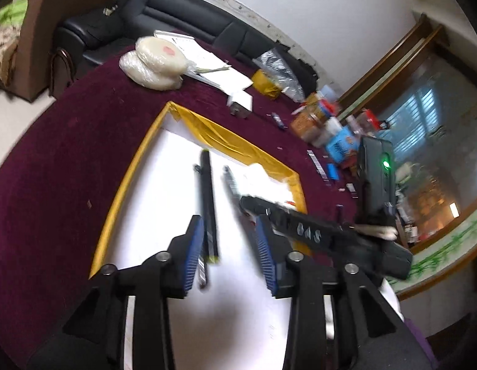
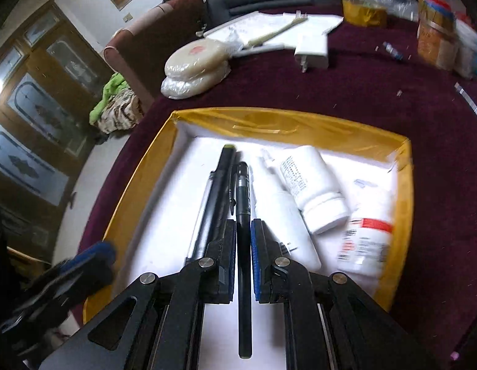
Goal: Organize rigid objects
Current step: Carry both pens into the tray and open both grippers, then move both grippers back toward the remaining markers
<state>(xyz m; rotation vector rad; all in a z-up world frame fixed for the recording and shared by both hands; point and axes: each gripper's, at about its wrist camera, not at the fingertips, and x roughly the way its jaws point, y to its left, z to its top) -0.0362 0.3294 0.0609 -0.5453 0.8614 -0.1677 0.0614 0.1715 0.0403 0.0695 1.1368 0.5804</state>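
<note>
A shallow white tray with a yellow rim (image 1: 127, 182) (image 2: 300, 120) lies on a maroon tablecloth. In the right wrist view my right gripper (image 2: 244, 225) is shut on a black pen (image 2: 243, 203) and holds it over the tray, beside a thicker black marker (image 2: 218, 185) and three white bottles (image 2: 312, 185). In the left wrist view my left gripper (image 1: 230, 237) is open and empty above the tray, with the black marker (image 1: 207, 203) next to its left finger. The right gripper (image 1: 303, 225) reaches in from the right there.
Wrapped round white cakes (image 1: 158, 61) (image 2: 195, 67), papers (image 1: 214, 67), a white charger (image 2: 312, 49), a yellow tape roll (image 2: 364, 12) and jars and boxes (image 1: 324, 123) crowd the table's far side. A black sofa (image 1: 177, 15) stands behind.
</note>
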